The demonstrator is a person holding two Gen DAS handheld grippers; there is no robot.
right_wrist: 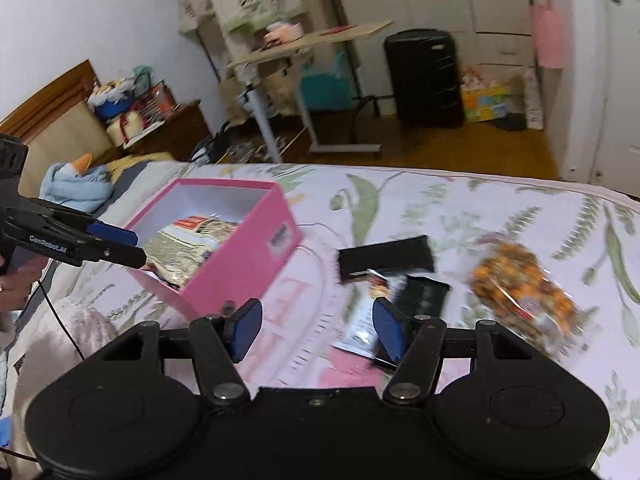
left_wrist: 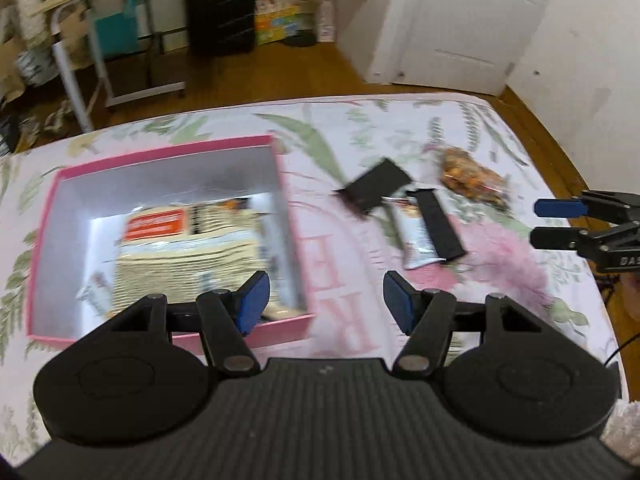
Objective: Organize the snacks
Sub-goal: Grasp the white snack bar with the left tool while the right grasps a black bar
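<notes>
Pink box on the floral bedspread with packets inside, two black packets – a silver wrapper – orange snack bag beside the box, left gripper and right gripper parted, empty.

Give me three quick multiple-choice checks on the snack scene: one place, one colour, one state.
1. Where is the bag of orange snacks?
A. in the box
B. on the bedspread, outside the box
C. between jaws

2. What colour is the box outside?
A. pink
B. blue
C. black

3. How is the left gripper?
A. shut on a bar
B. open, empty
C. out of view

Answers: B, it lies right of the dark packets; A, pink walls; B, nothing sits between its jaws.
</notes>
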